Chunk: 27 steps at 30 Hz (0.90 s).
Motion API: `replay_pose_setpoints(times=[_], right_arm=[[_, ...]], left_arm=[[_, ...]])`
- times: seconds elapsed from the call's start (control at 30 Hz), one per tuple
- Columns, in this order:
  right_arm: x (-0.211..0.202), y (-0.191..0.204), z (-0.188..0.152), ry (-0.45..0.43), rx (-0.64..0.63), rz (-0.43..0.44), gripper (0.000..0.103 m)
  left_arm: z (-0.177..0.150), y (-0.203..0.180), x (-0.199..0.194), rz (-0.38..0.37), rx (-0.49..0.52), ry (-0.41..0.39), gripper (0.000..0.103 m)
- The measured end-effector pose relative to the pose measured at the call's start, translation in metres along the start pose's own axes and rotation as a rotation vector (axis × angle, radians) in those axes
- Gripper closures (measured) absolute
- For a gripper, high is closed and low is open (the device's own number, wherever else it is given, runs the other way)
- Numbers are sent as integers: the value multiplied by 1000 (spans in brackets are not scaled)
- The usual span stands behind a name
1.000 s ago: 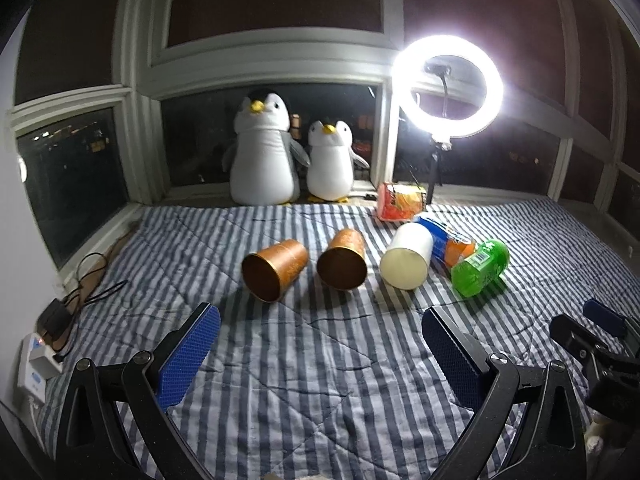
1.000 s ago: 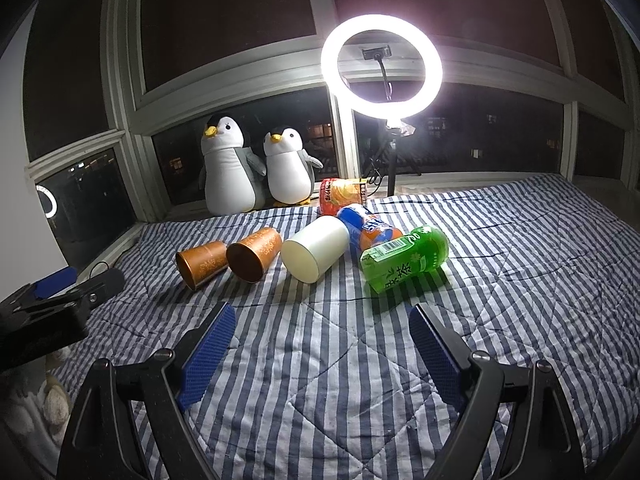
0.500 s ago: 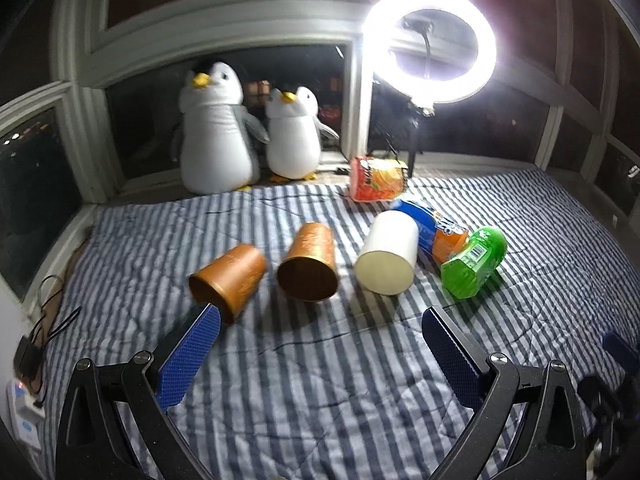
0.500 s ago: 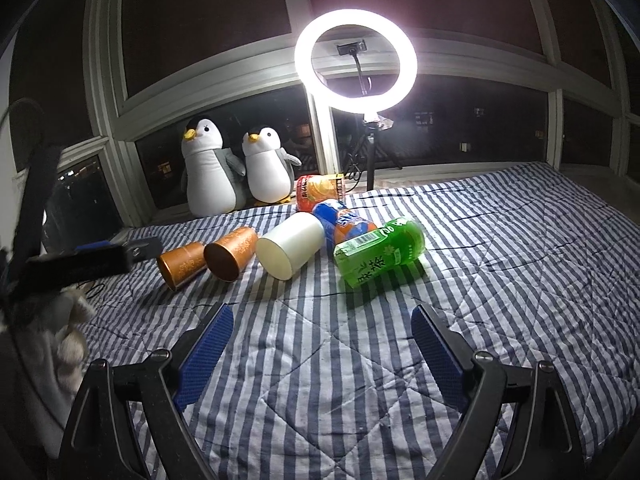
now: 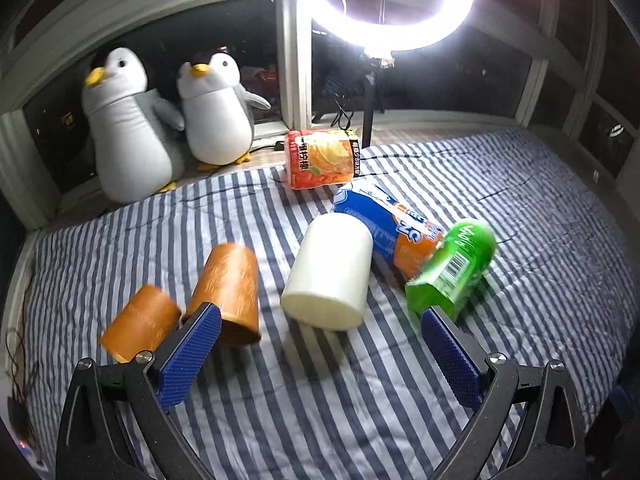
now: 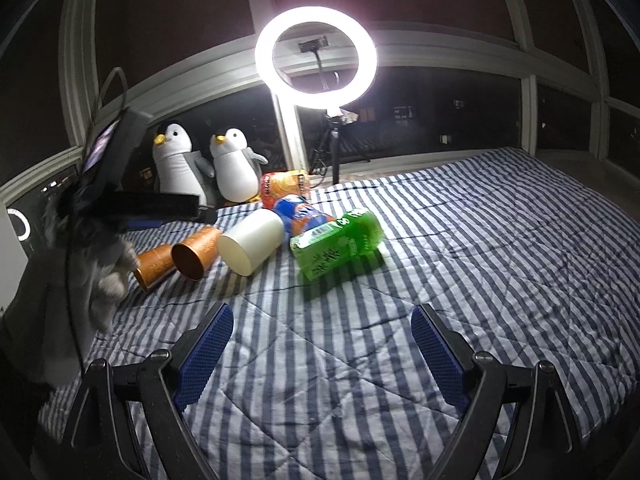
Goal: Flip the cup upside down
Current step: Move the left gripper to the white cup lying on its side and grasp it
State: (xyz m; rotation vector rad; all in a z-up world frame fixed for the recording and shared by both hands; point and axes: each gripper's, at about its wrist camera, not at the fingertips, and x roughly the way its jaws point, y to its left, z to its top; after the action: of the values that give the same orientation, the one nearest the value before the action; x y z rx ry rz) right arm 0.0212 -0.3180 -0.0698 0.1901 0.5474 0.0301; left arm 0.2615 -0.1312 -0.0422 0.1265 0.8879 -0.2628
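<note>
On the blue-and-white striped bed quilt [image 5: 460, 168], my left tool [image 5: 320, 350] hangs with its jaws spread wide and holding nothing, just short of a cream-white plastic cup [image 5: 330, 270] lying on its side, open mouth toward me. Two copper-coloured paper cups [image 5: 228, 284] lie to its left, a blue-and-orange bottle [image 5: 394, 228] and a green bottle [image 5: 456, 268] close on its right. My right tool [image 6: 322, 350], also spread and empty, waits well back from the row. I judge the cup light, thin-walled and easily dented, apt to roll on soft bedding; a gentle squeeze across the mid-wall looks safest
</note>
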Motion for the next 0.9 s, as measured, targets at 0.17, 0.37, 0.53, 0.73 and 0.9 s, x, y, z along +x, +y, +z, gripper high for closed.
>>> replay_pose_setpoints(times=[0.17,0.37,0.53,0.73,0.9], right_arm=[[-1,-14,-3,4,26,-17,15],[-1,-26,-6,14,48,-37,15],[-4,-39,-8,14,68,-57,15],[-5,-52,-9,20,99,-72,15],[-5,-55,-10,25,103,-76,15]], left_arm=[[22,-3,33,-15,16,80,3],[38,-6,83,-26,22,213,12],[44,-8,115,-28,31,292,12],[44,-7,138,-66,-7,366,24],[46,-10,140,-71,-6,369,24]])
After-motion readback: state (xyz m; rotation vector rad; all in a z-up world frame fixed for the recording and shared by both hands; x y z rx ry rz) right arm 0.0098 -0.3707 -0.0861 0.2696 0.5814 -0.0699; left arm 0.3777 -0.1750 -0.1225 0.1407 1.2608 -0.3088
